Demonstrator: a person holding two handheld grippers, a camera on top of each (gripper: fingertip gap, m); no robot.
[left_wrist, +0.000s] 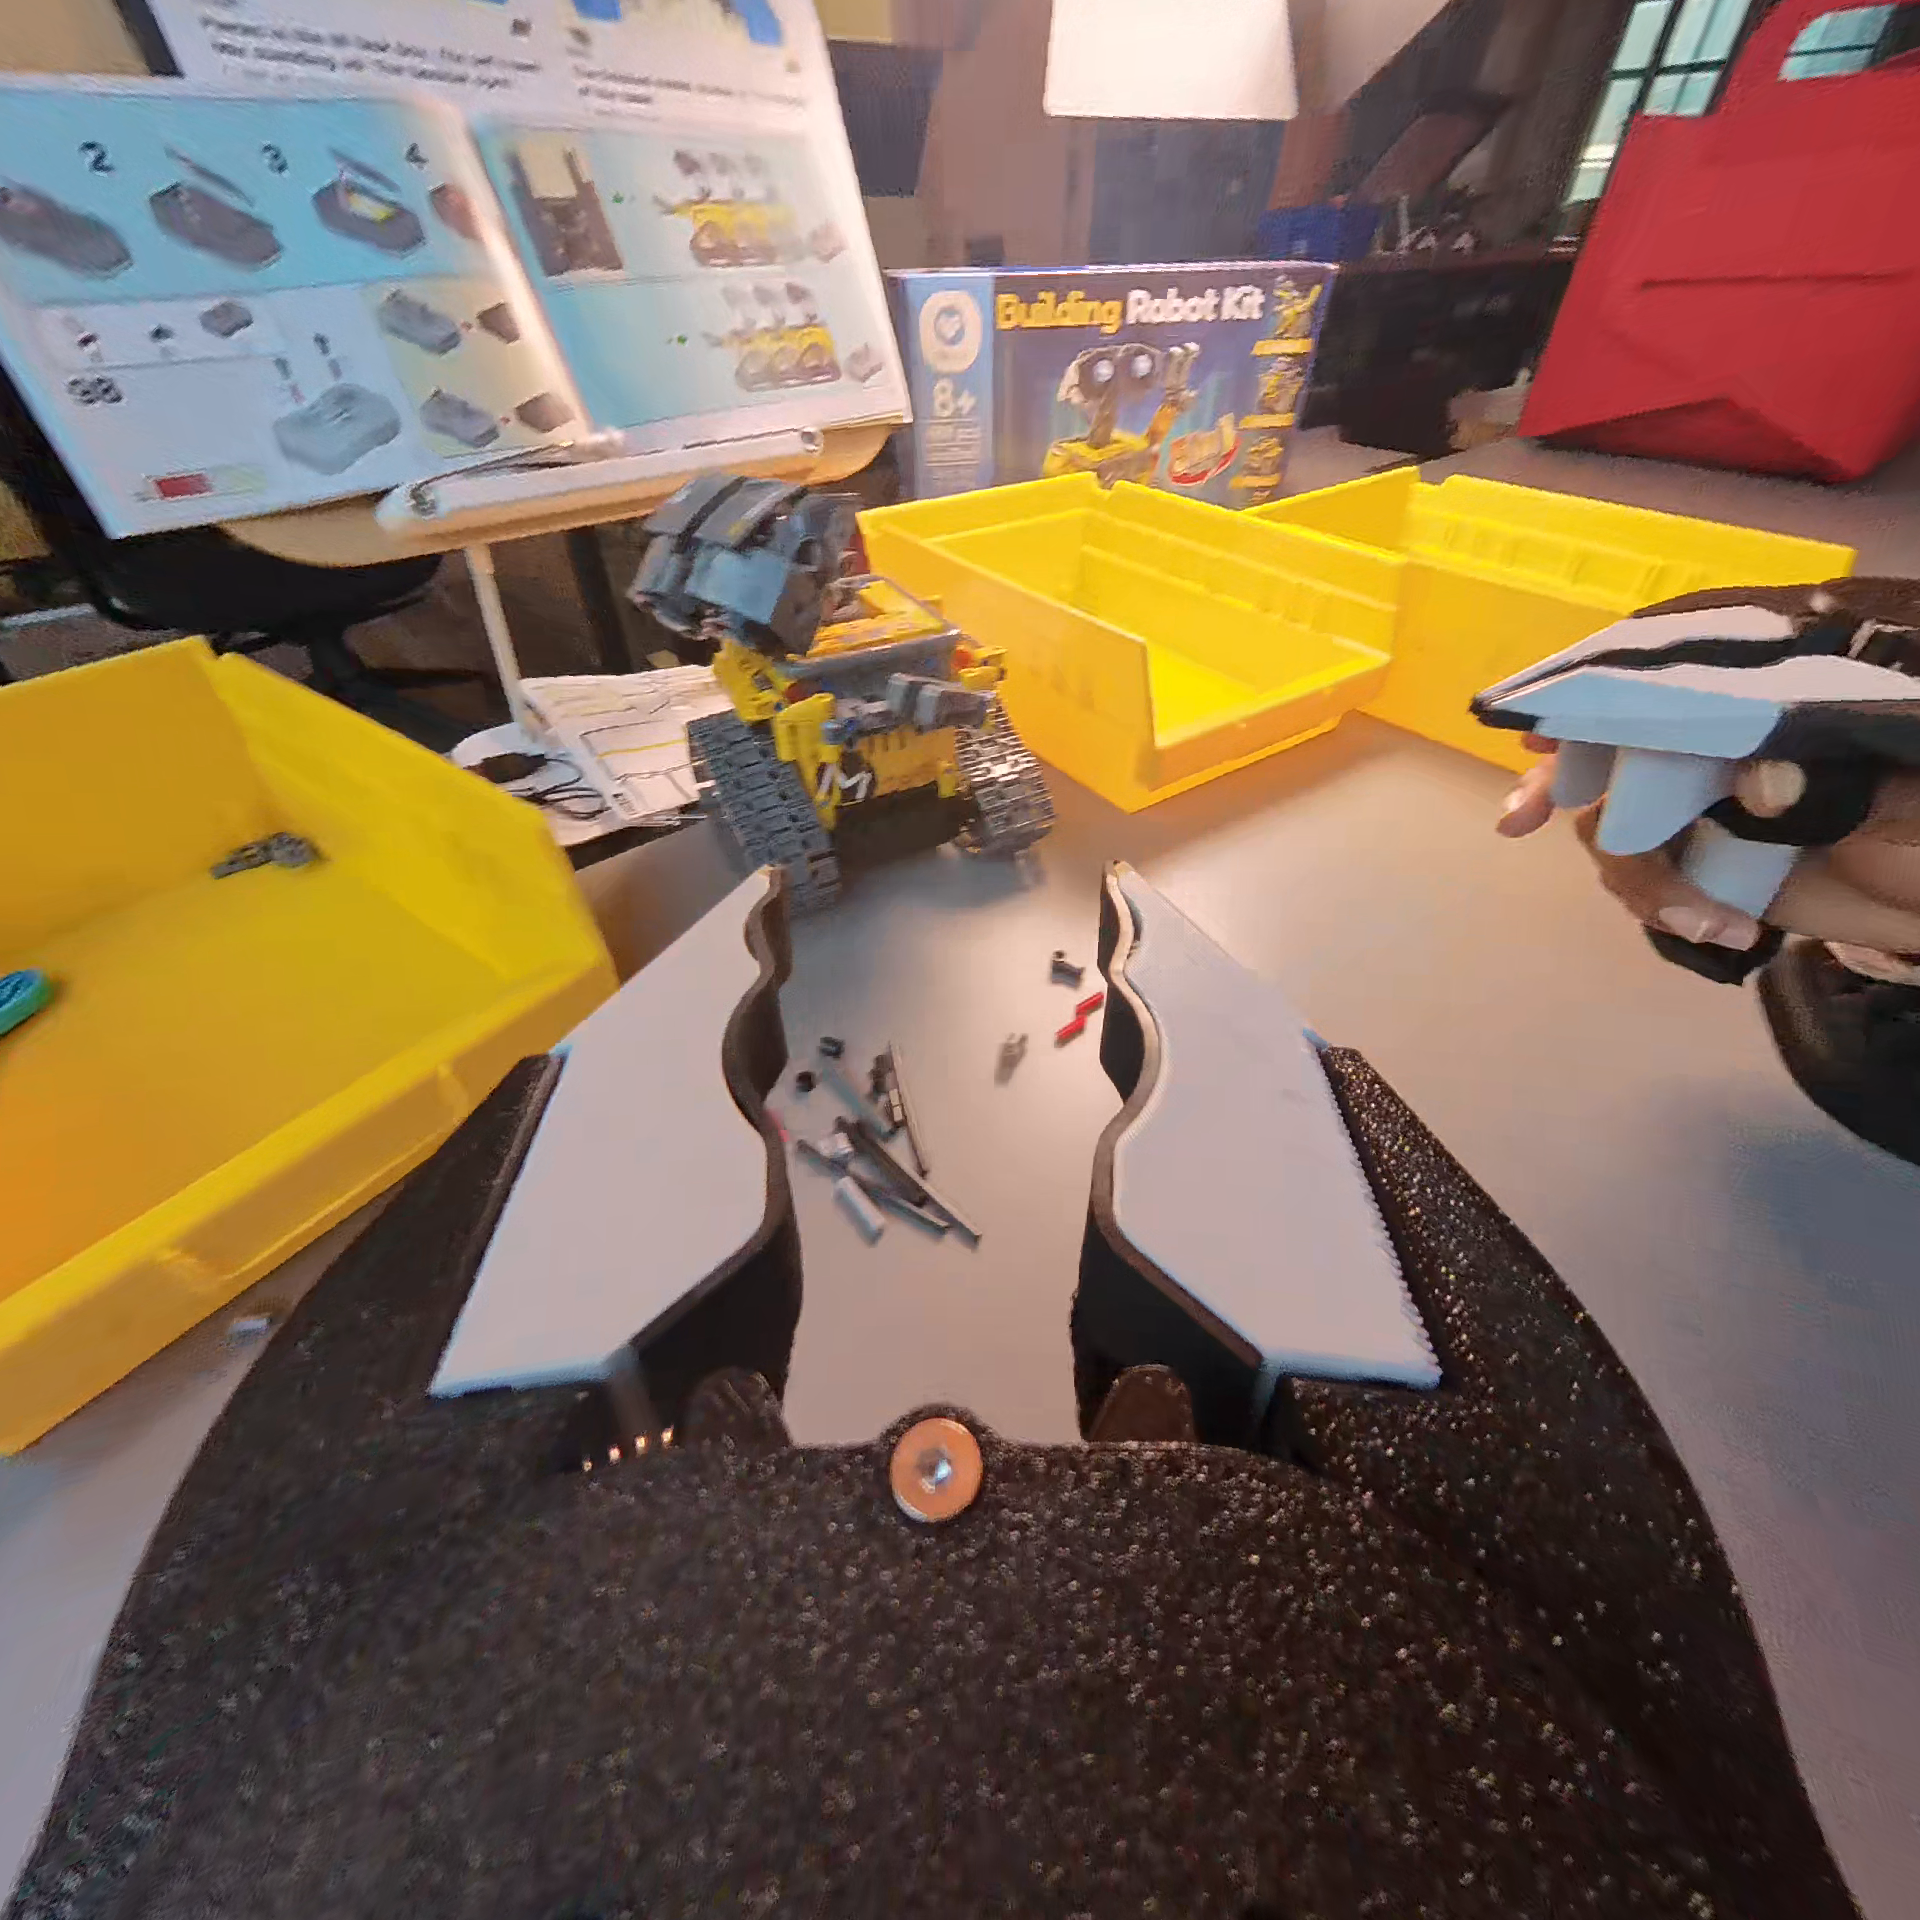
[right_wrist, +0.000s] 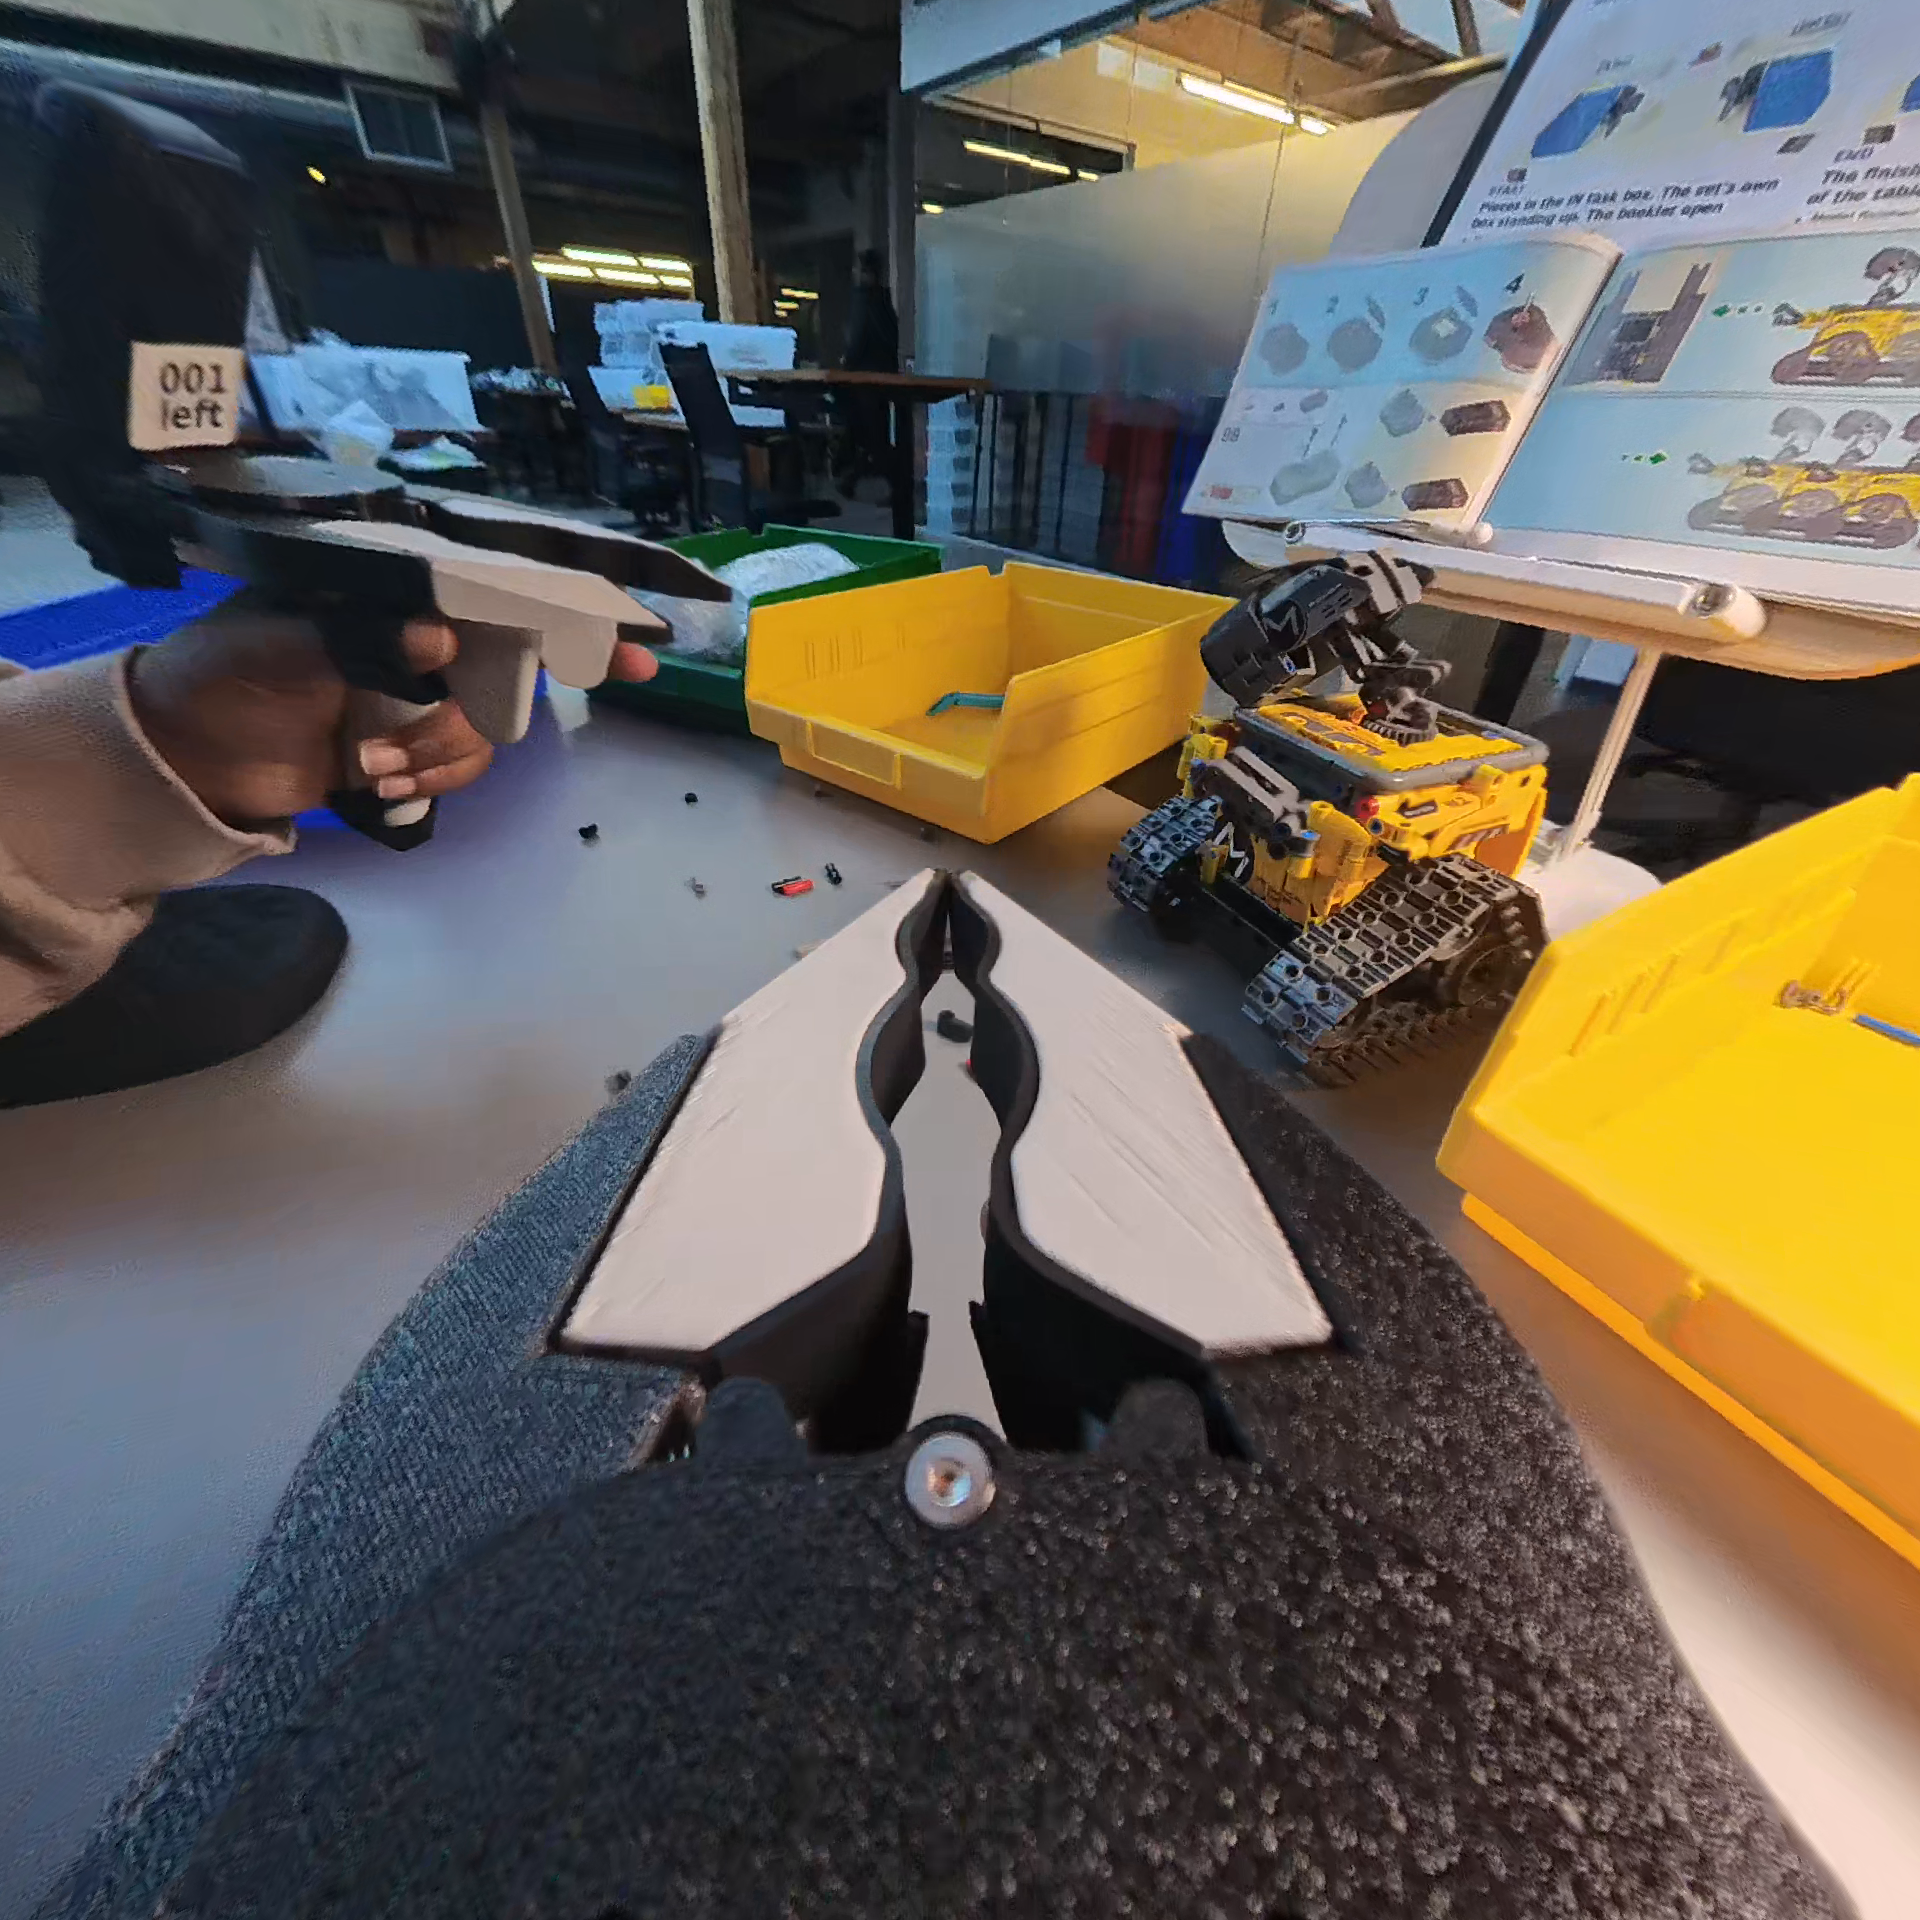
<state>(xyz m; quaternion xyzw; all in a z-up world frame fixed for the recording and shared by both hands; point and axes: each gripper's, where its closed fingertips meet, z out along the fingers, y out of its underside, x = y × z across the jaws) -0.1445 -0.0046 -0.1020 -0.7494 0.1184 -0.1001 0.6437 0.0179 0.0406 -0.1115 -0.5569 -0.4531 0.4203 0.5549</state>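
Note:
My left gripper (left_wrist: 940, 883) is open and empty above the grey table (left_wrist: 1351, 1091). It hovers over a scatter of small loose parts (left_wrist: 883, 1143), black and grey pins and rods, with a red piece (left_wrist: 1078, 1016) by its right finger. A yellow and grey tracked robot model (left_wrist: 842, 717) stands just beyond its fingertips. My right gripper (right_wrist: 948, 883) is shut, pads together at the tips, with nothing seen between them. It also shows at the right of the left wrist view (left_wrist: 1496, 707). The robot model (right_wrist: 1351, 831) stands to its right. The red piece (right_wrist: 792, 885) and black pins (right_wrist: 589, 831) lie ahead to its left.
Yellow bins stand left (left_wrist: 499, 831) and behind the model (left_wrist: 1247, 758), also seen in the right wrist view (right_wrist: 883, 769) (right_wrist: 1662, 1247). An open instruction booklet on a stand (left_wrist: 416, 291) and the kit box (left_wrist: 1112, 374) are at the back. A green bin (right_wrist: 904, 556) holds plastic bags. My right gripper's tips are some 15 centimeters from the red piece (left_wrist: 1078, 1016). My right gripper's tips are some 20 centimeters from the robot model (right_wrist: 1351, 831). Seen from the left wrist view (left_wrist: 981, 677) as well.

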